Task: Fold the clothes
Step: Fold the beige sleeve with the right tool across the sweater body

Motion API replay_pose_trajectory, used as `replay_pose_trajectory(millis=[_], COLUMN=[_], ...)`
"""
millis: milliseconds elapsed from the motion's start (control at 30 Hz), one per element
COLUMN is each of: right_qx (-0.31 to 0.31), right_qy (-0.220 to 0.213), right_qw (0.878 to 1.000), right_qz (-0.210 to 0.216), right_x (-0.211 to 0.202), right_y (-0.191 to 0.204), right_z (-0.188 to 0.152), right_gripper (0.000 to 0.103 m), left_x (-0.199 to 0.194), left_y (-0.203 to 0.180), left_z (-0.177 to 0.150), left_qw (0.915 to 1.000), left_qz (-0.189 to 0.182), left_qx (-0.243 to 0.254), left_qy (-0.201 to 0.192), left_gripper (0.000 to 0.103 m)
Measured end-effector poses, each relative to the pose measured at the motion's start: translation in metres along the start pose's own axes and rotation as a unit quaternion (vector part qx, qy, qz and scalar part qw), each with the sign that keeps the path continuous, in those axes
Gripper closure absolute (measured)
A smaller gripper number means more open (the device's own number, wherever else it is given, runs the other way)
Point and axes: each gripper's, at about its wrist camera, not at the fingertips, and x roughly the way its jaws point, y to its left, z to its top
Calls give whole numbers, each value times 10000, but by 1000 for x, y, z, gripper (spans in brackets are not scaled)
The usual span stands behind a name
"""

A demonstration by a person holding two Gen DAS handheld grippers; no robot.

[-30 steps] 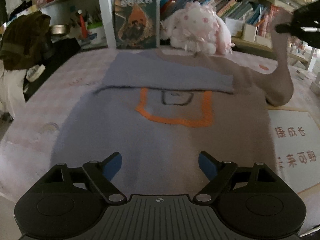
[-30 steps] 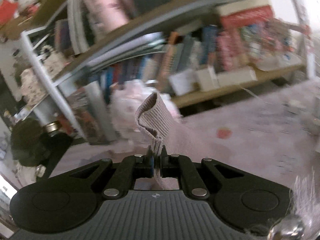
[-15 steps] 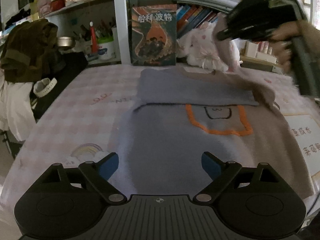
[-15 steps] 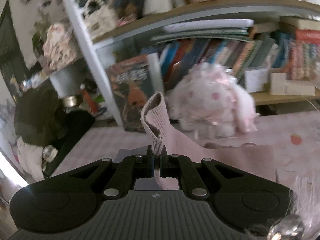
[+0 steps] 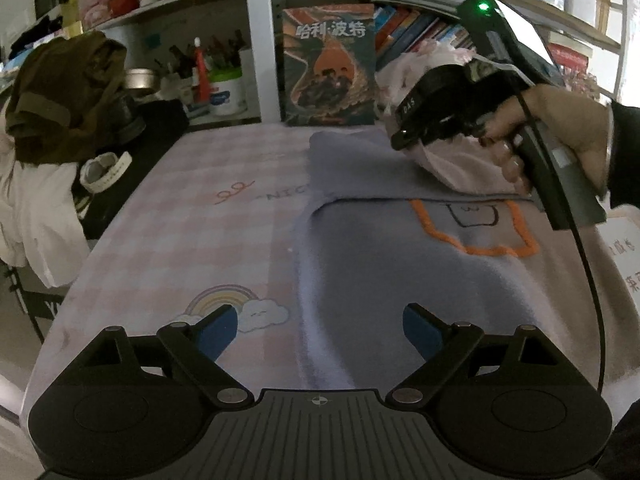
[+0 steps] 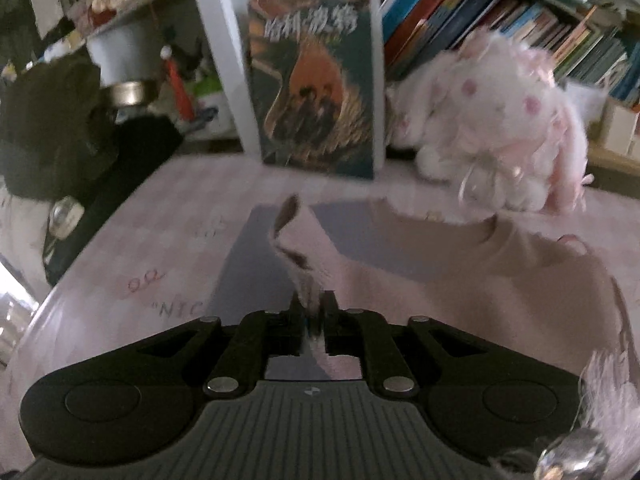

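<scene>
Sweater sleeve pinched, right gripper

Upright book against a shelf post, pink plush toy beside it, brown garment heaped left

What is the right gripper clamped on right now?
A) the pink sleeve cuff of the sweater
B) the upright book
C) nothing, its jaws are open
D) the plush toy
A: the right gripper has its jaws shut on the ribbed pink sleeve cuff, carried over the sweater; the left gripper hangs open.
</scene>
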Motion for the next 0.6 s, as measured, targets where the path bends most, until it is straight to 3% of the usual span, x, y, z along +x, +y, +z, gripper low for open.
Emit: replay_pose_trajectory(millis=[33,367,467,600], right_qx=[-8,33,42,21], right_qy=[-25,-242,-293,-338], right_qw=[10000,9996,9995,9993], right_qz=[8,123,120,-138], right_x=[-1,-49,-66,-98], right_y=[2,-3,-6,-18], right_z=[-2,-19,-26,-49], right_gripper=[75,74,61,57], left_x=[1,13,15,21], left_y=[1,-11,-17,-25], left_z=[1,11,11,11], left_qw=[10000,9987,9979,9965], left_qz=[-29,-477,-623,-810], left_qx=[-10,144,184,197], left_qy=[-3,-64,-54,50], left_gripper=[11,11,11,11])
